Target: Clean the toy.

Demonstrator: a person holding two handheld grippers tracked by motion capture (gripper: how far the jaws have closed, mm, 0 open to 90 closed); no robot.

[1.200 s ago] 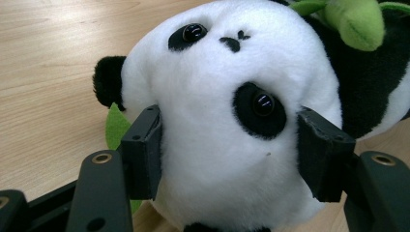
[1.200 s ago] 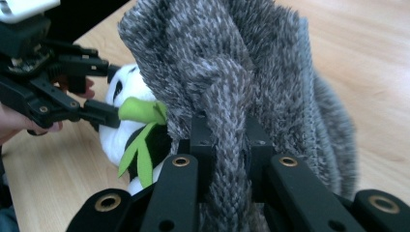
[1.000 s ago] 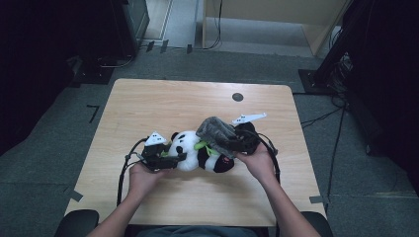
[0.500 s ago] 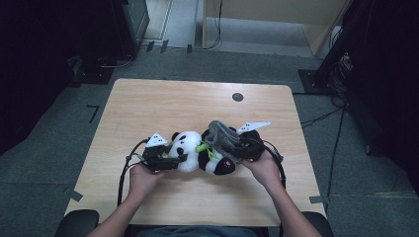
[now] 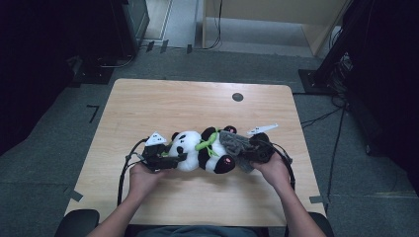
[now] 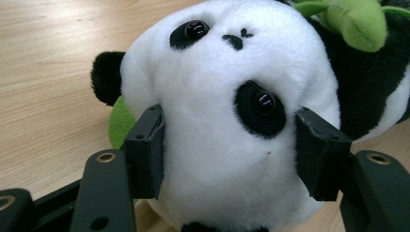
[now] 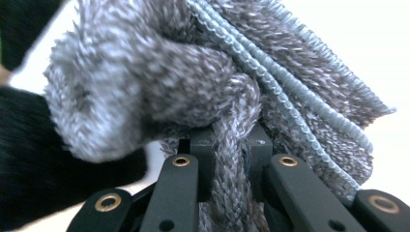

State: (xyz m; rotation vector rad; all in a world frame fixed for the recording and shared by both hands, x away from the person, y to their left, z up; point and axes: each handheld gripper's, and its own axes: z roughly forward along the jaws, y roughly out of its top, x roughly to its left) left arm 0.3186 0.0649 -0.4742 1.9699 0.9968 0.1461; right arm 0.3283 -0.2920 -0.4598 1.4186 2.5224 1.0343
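A black and white plush panda [image 5: 200,149] lies on its side on the wooden table [image 5: 197,103], head to the left, a green scarf [image 5: 206,143] at its neck. My left gripper [image 5: 173,158] holds the panda's white head [image 6: 227,121] squeezed between its two jaws. My right gripper [image 5: 249,153] is shut on a fuzzy grey knitted cloth [image 7: 212,96], which bunches up against the panda's legs [image 5: 236,144]. The grey cloth hides most of what lies beyond it in the right gripper view.
A small dark round spot [image 5: 237,97] marks the table's far right part. Black cables [image 5: 126,168] loop from the left gripper toward the table's front edge. Dark equipment and cables stand on the grey floor around the table.
The right gripper has carried the grey cloth down and right, from over the panda's body to its legs. The panda and left gripper have stayed put.
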